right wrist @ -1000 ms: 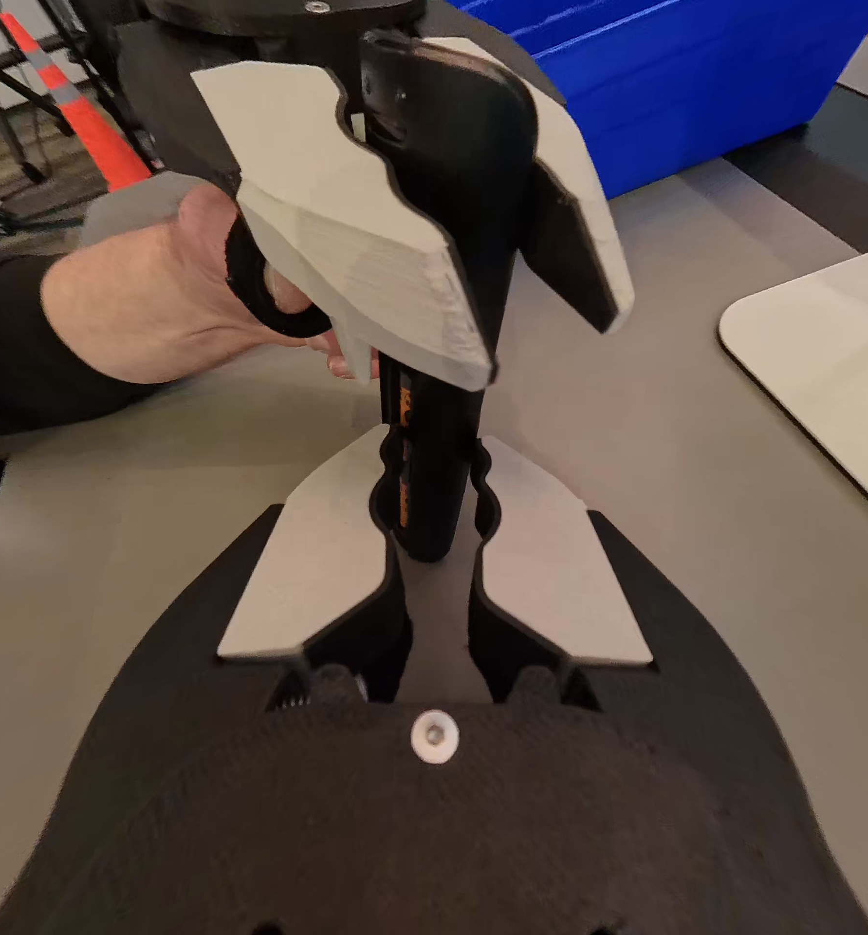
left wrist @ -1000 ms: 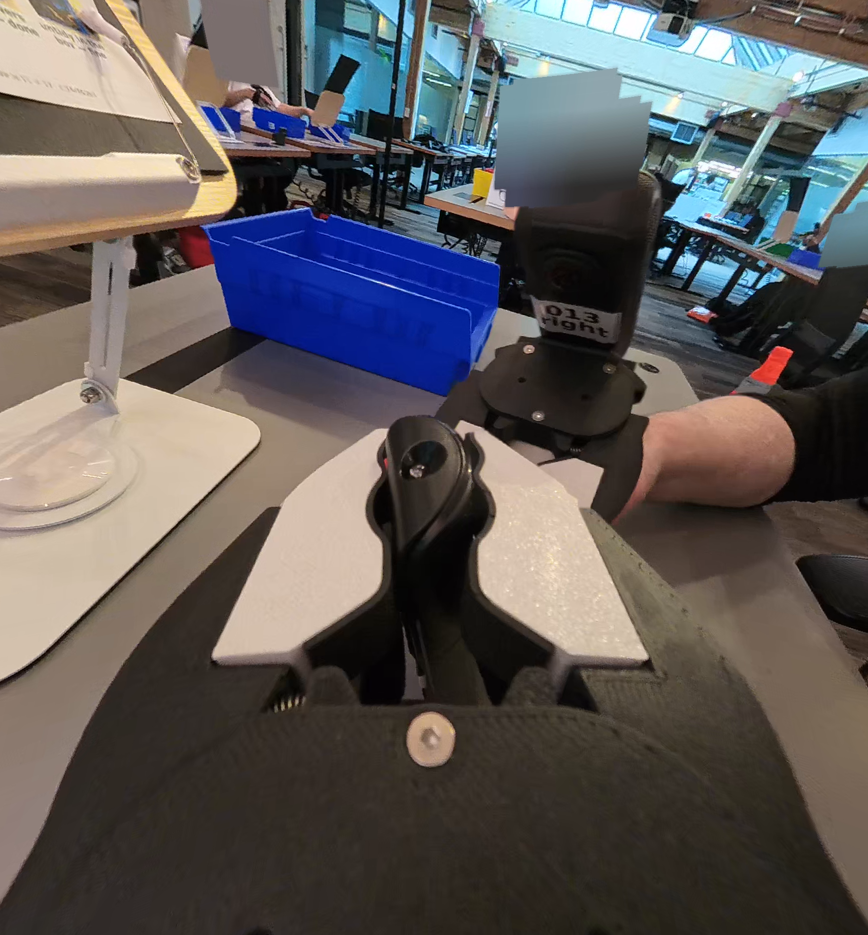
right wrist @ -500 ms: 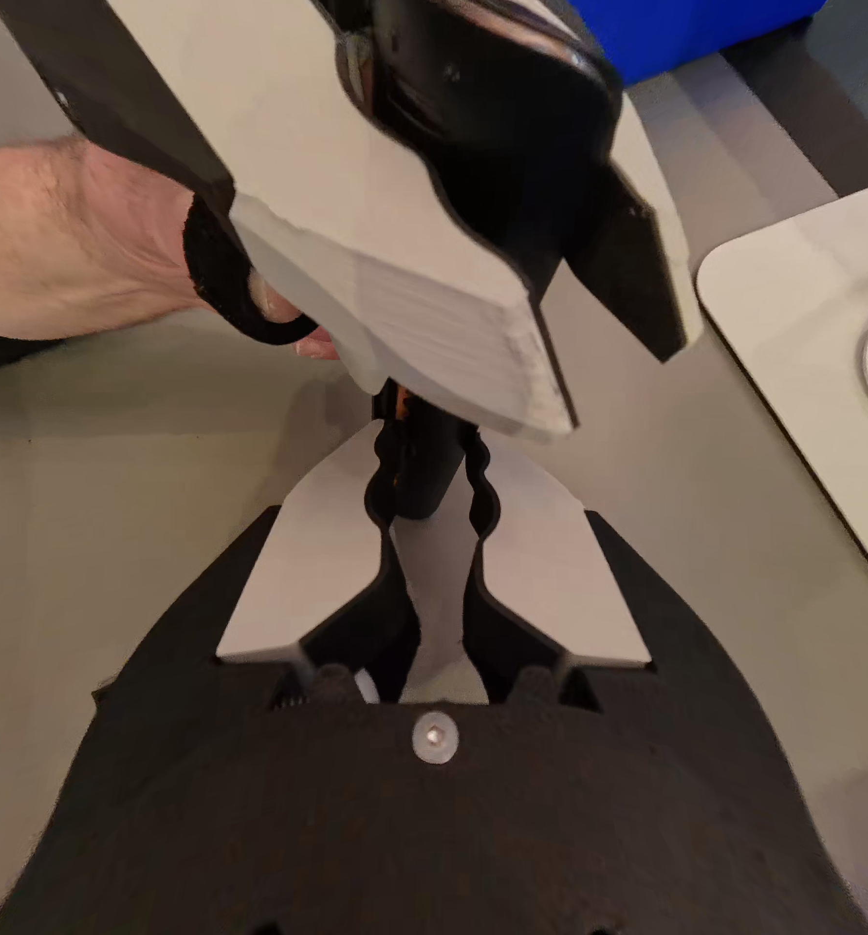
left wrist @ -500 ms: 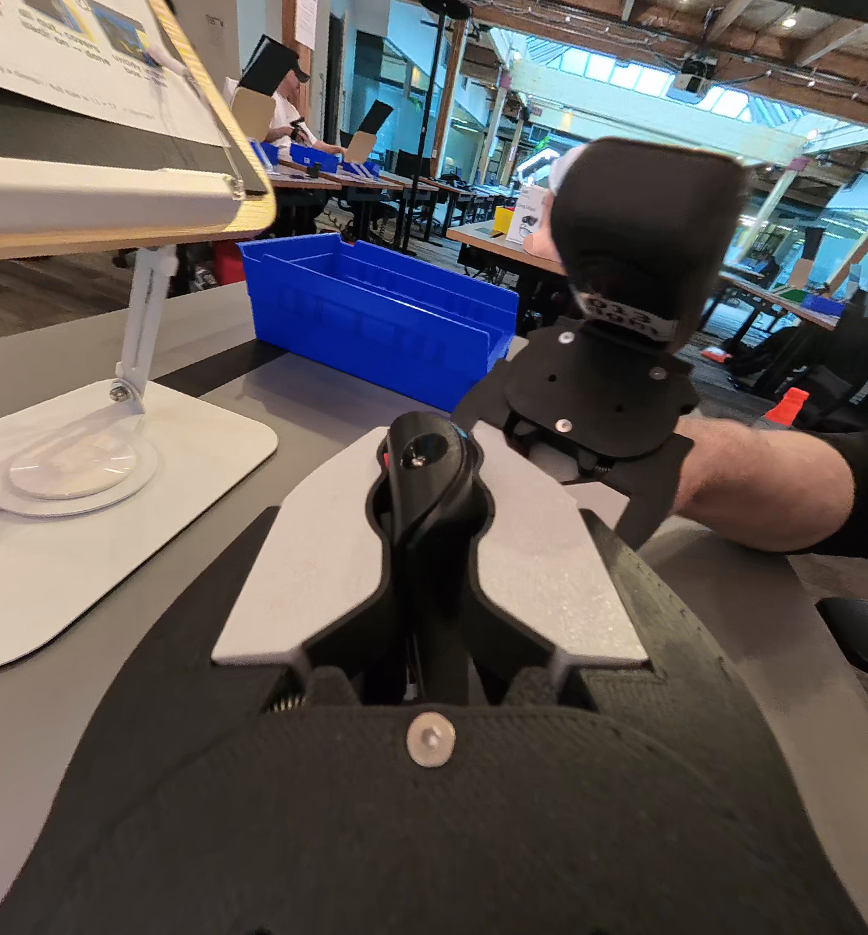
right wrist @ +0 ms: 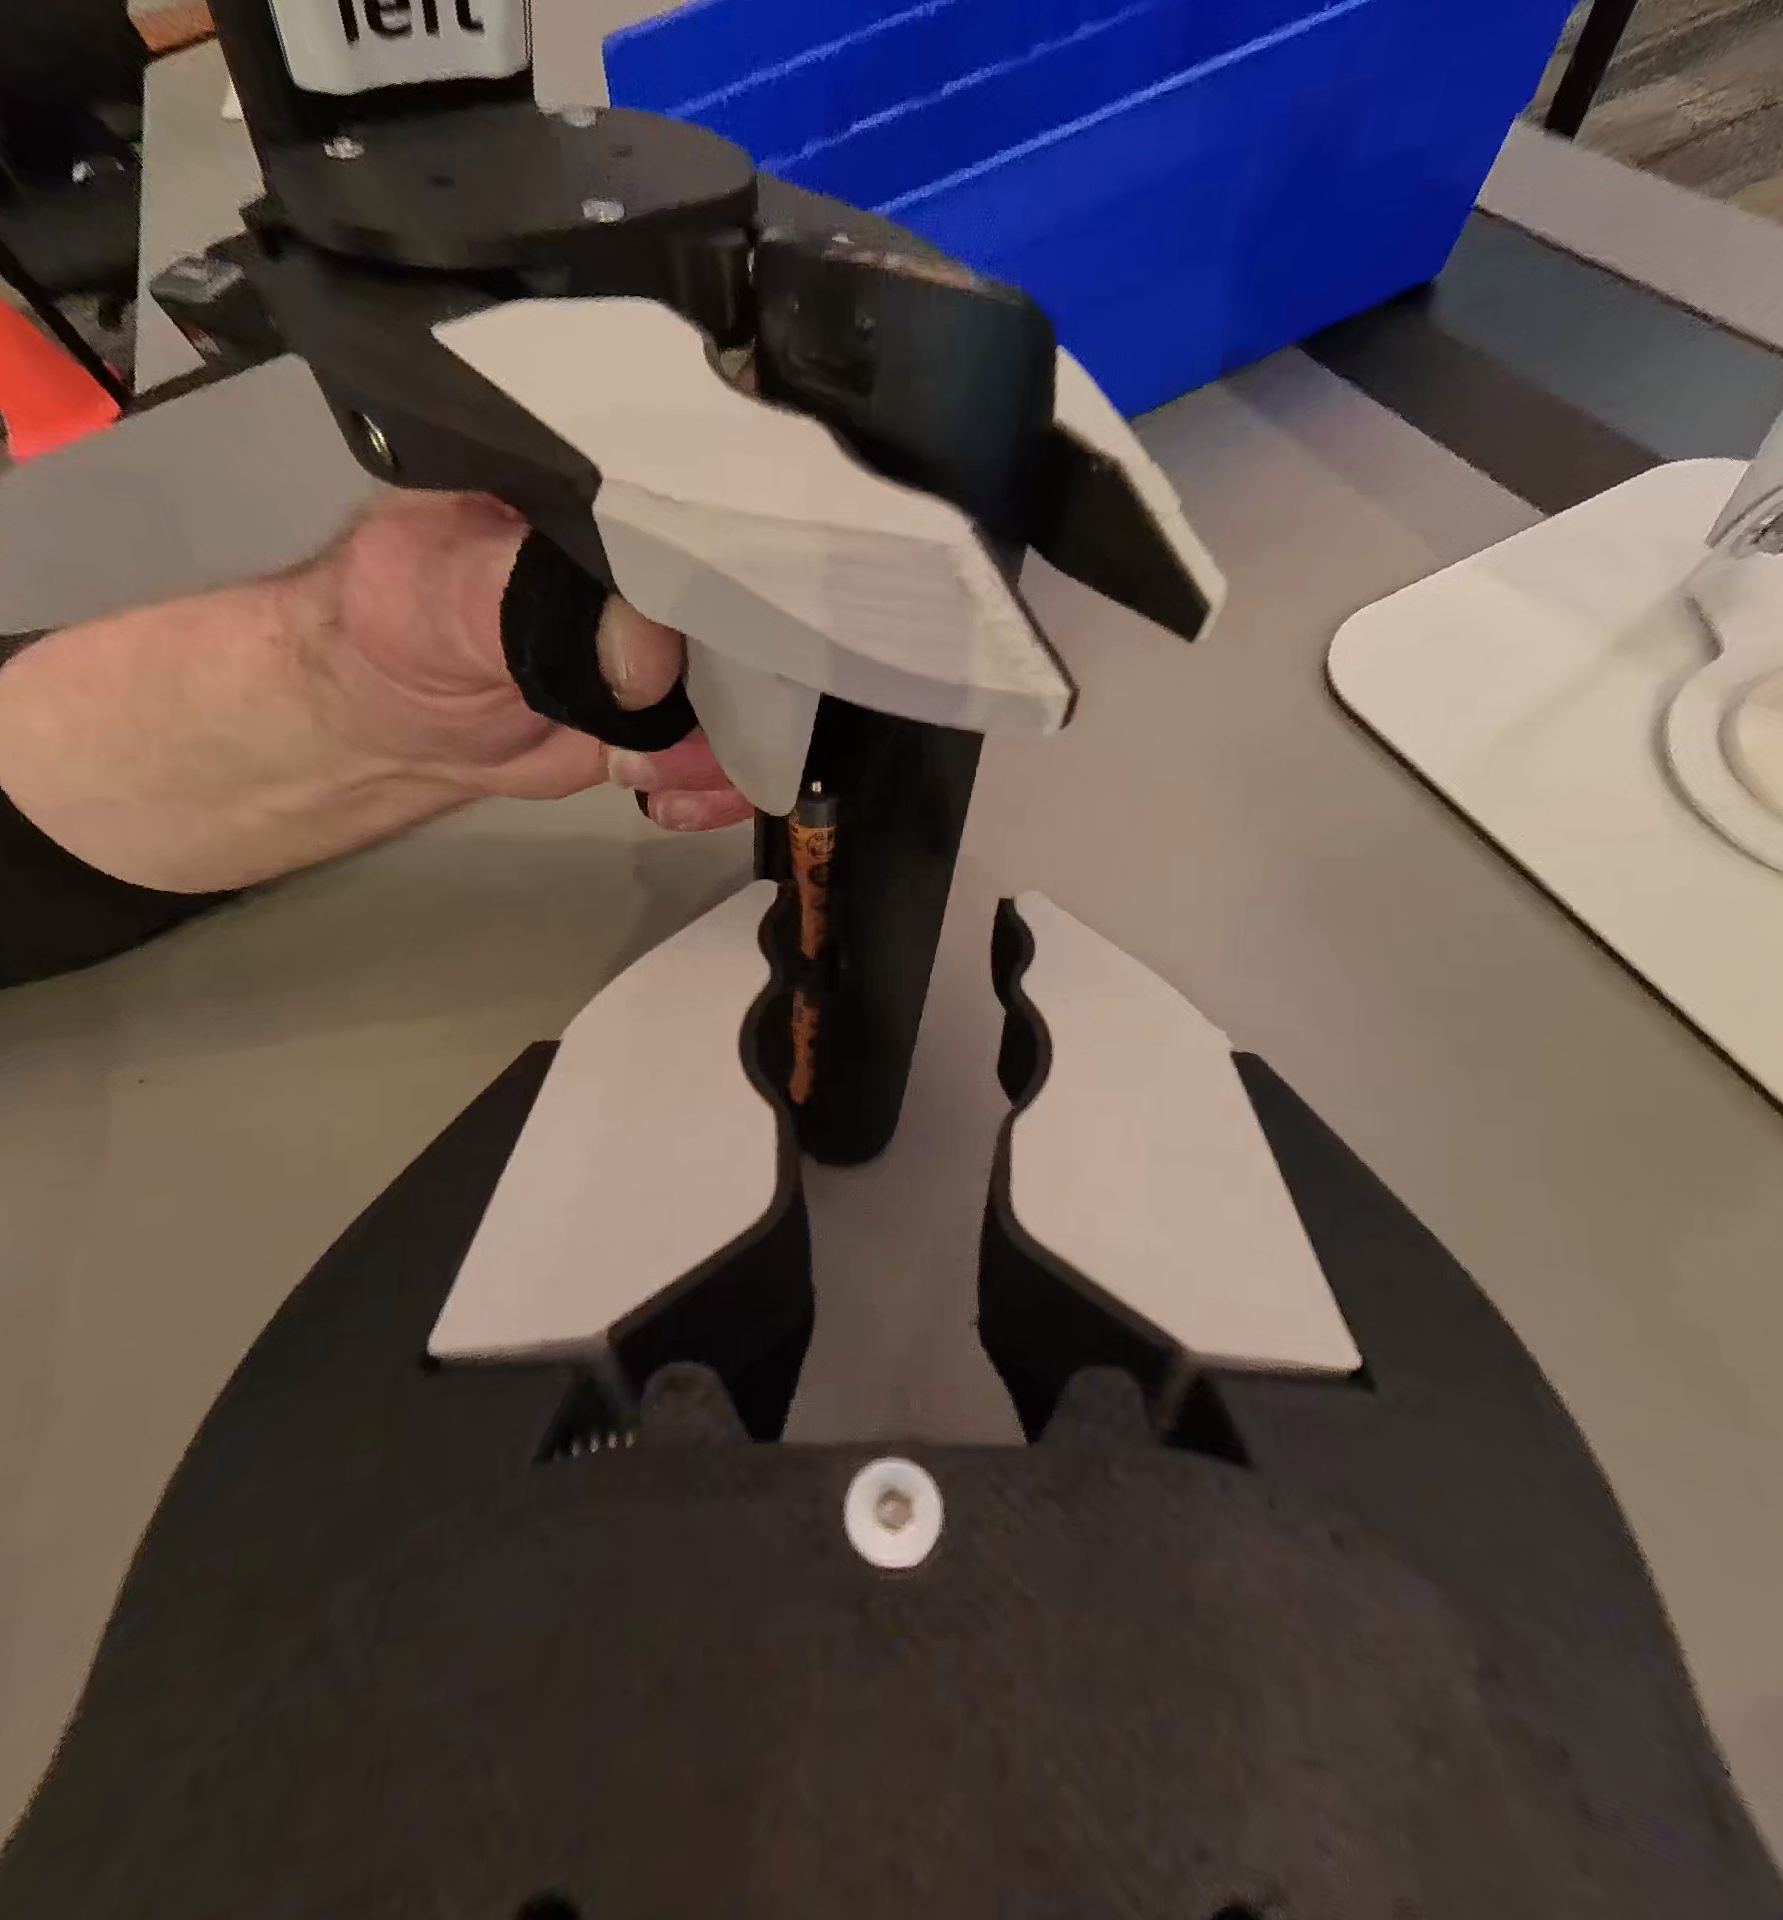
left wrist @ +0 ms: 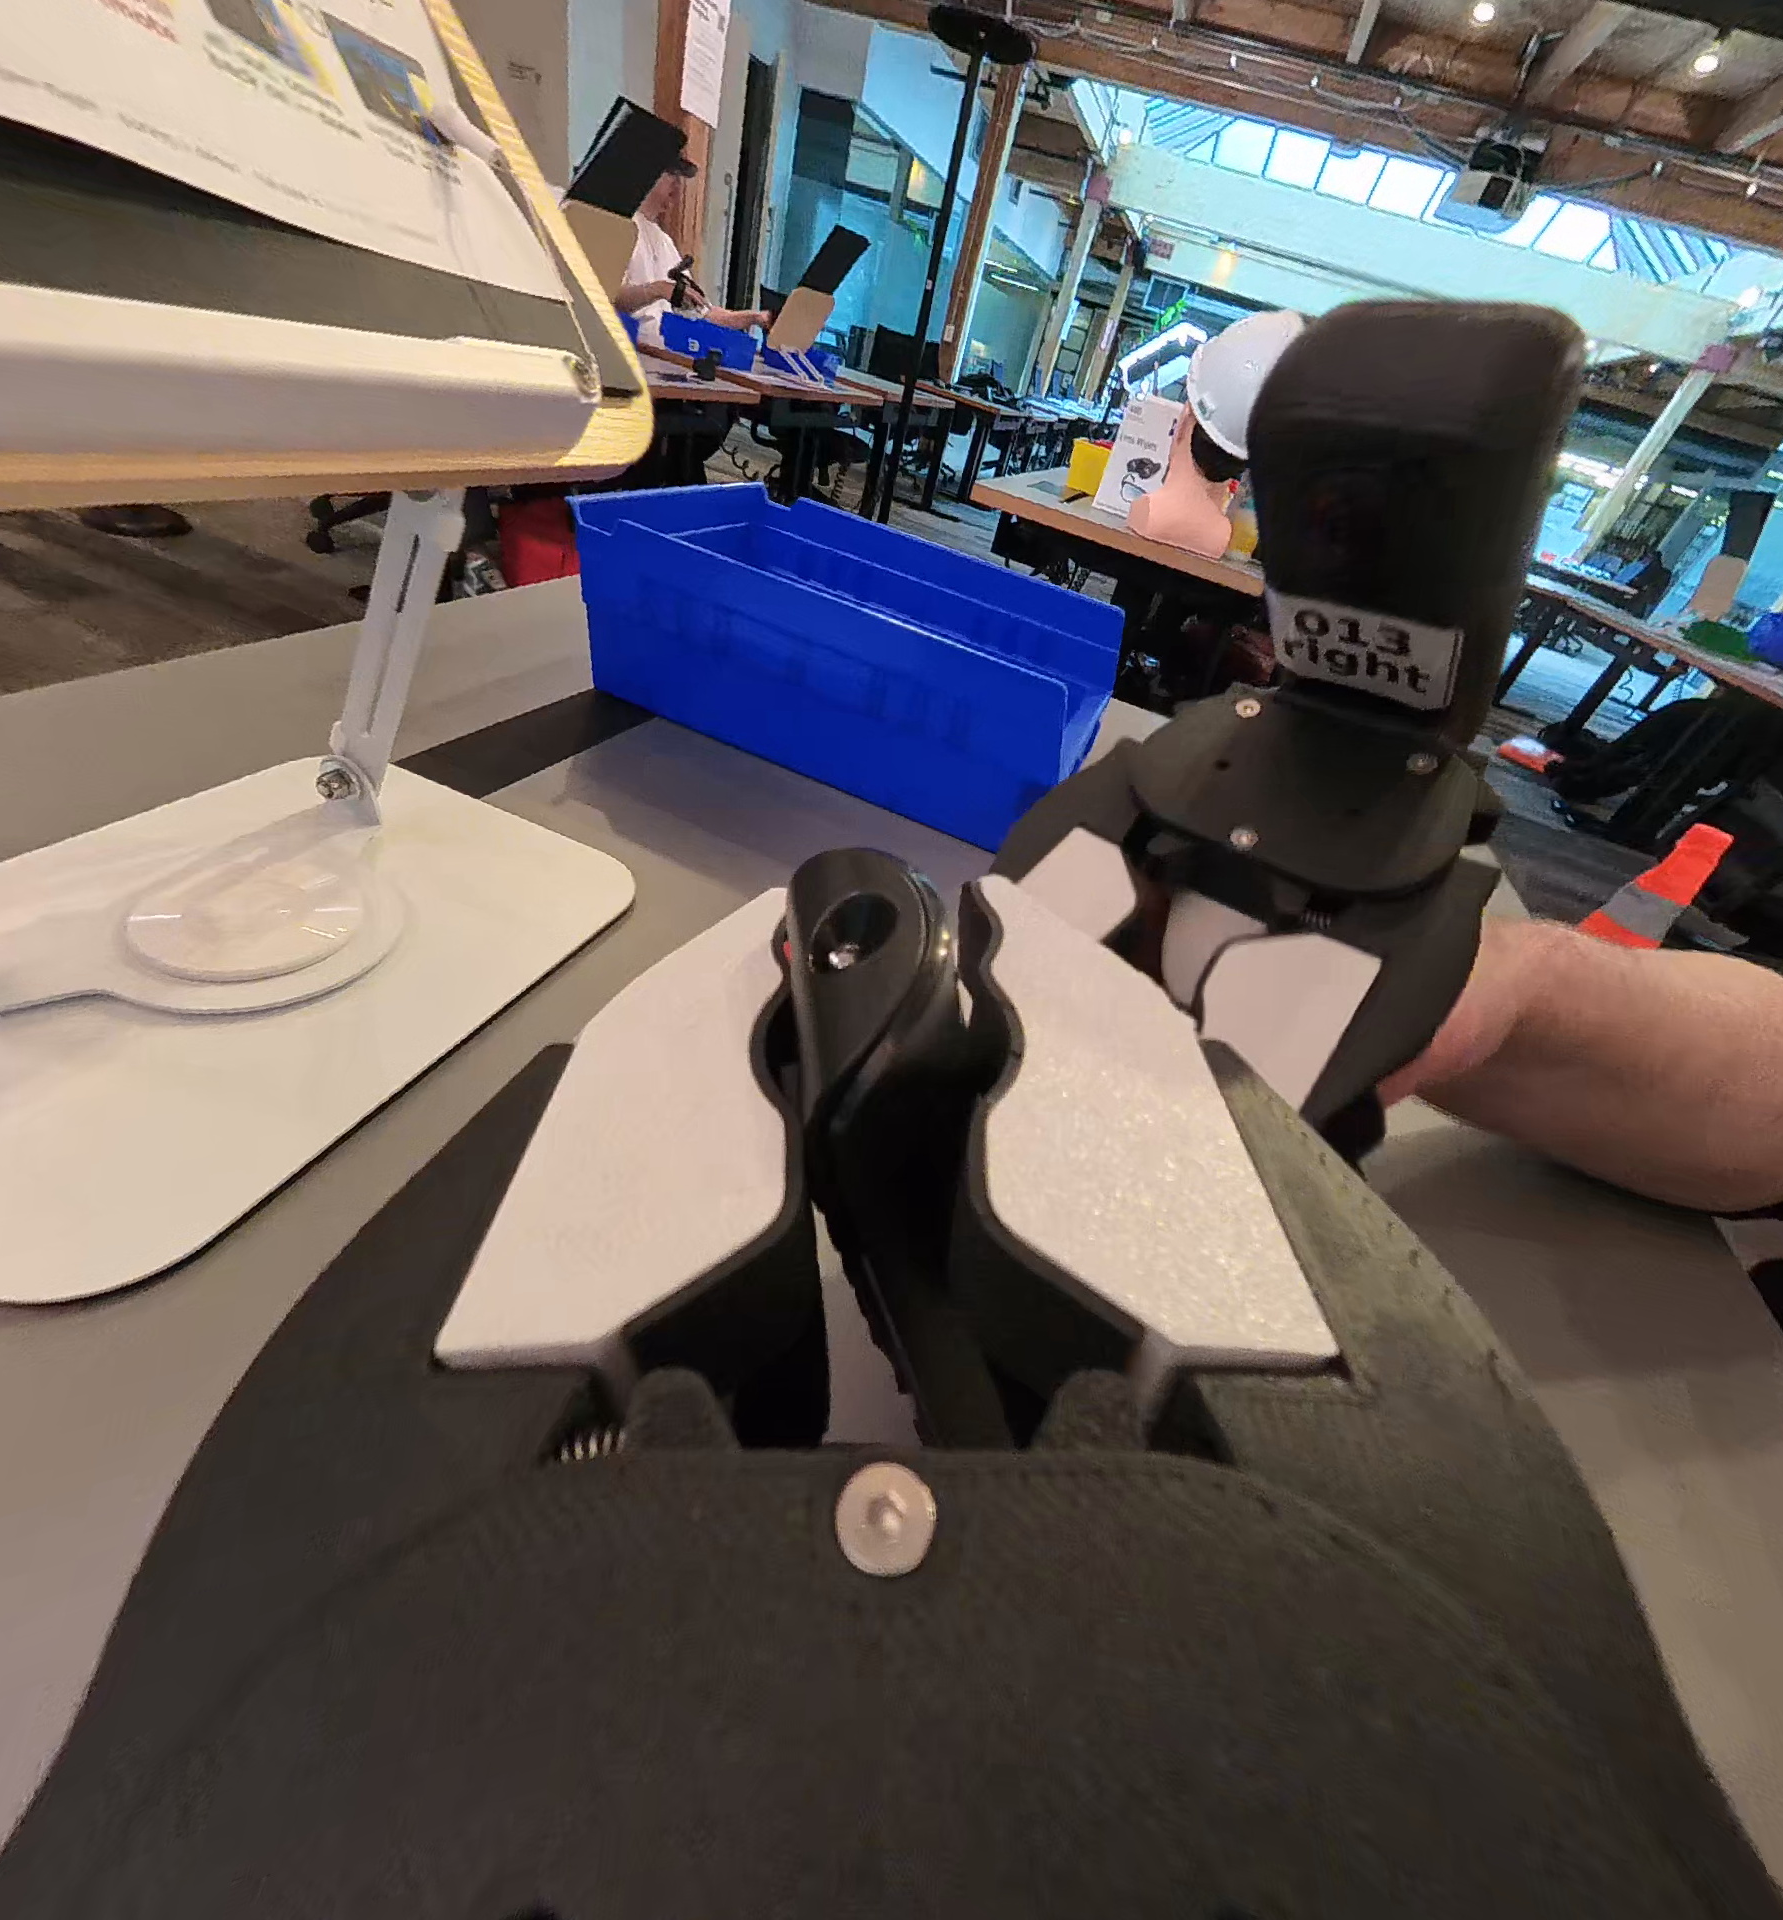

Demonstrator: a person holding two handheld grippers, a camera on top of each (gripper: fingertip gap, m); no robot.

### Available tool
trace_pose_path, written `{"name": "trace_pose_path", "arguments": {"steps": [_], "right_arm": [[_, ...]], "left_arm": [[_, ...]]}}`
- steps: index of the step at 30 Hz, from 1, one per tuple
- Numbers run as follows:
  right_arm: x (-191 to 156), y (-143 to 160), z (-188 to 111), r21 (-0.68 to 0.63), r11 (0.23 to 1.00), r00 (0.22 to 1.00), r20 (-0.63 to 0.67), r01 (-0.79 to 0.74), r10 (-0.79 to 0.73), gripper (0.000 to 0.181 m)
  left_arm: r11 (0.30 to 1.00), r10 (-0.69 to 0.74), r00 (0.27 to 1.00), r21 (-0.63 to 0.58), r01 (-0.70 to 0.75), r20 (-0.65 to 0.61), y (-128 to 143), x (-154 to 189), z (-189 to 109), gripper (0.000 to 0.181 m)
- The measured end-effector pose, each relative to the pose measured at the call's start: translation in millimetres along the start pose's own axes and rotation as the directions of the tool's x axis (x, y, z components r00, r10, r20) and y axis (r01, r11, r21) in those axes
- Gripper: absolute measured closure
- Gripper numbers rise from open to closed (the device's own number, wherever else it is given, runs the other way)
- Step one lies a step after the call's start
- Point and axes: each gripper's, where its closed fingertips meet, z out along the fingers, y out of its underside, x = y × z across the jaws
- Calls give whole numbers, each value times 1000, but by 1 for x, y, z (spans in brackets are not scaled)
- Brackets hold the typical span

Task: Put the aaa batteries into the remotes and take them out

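Now the right gripper [right wrist: 892, 997] is opening its fingers wider than a moment ago, letting go of the remote [right wrist: 866, 935] with its battery [right wrist: 812, 894] at 12 o'clock, while the left gripper [left wrist: 876, 1029] is pinching the remote.

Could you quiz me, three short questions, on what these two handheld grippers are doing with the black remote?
1. True or false: the left gripper is shut on the black remote.
2. Which best fits the right gripper? A: shut on a battery. B: open, its fingers either side of the remote's lower end. C: resting in the blue bin.
3. What orange thing shows in the remote's open back?

Key
1. True: it clamps the remote's upper part, the remote standing about upright.
2. B.
3. A battery, seated in the compartment. The blue bin stands behind, on the grey table.
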Motion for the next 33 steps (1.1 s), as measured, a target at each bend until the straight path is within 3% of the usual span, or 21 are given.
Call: {"name": "trace_pose_path", "arguments": {"steps": [4, 10, 14, 21, 29, 33], "right_arm": [[-5, -5, 1, 28, 1000, 1000, 12, 0, 0, 149], [-2, -11, -6, 113, 983, 986, 104, -144, 132, 134], [-8, -5, -1, 98, 989, 985, 146, -108, 94, 155], [-17, 4, 2, 75, 995, 964, 261, -73, 51, 161], [-17, 5, -3, 71, 997, 958, 284, 32, -51, 162], [-4, -1, -5, 110, 993, 976, 220, -30, 5, 157]], "left_arm": [[1000, -6, 1000, 11, 6, -13, -1, 3, 1, 154], [1000, -9, 995, 23, 11, -102, -6, 16, 2, 154], [994, -92, 979, 34, 100, -179, -7, 21, 1, 154], [988, -150, 940, -27, 149, -305, -3, 35, -3, 153], [996, -65, 975, -73, 51, -210, -7, 26, -17, 155], [998, -4, 992, -64, -4, -123, -10, 20, -16, 158]]}}
